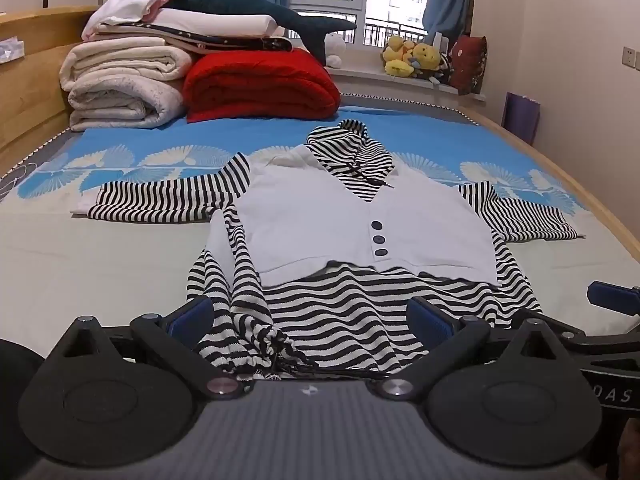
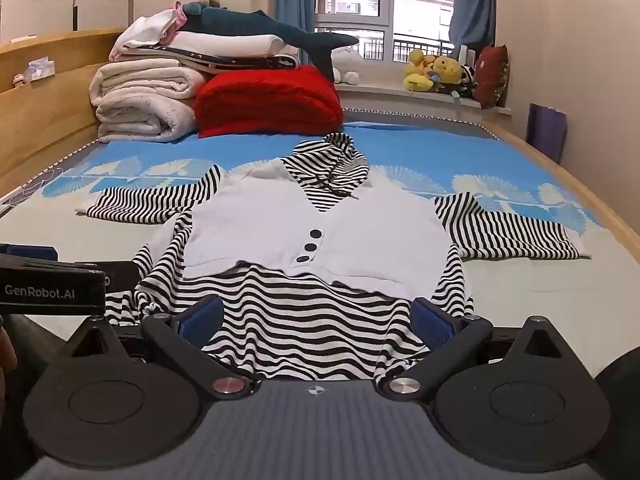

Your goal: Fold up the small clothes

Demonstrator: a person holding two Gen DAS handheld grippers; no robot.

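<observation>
A small black-and-white striped hooded top (image 1: 344, 312) (image 2: 304, 320) with a white vest front (image 1: 352, 224) (image 2: 320, 236) and three dark buttons lies flat on the bed, both sleeves spread outward, hood at the far end. My left gripper (image 1: 312, 320) stands open above the near hem, towards its gathered left corner, with nothing pinched between its blue pads. My right gripper (image 2: 318, 320) is open too, over the hem's right half. Each gripper shows at the edge of the other's view, side by side.
Folded white blankets (image 1: 120, 84), a red quilt (image 1: 260, 84) and a dark plush shark (image 1: 256, 4) are piled at the bed's far left. Plush toys (image 1: 416, 58) sit on the windowsill. A wooden headboard (image 1: 28, 80) runs along the left; a wall bounds the right.
</observation>
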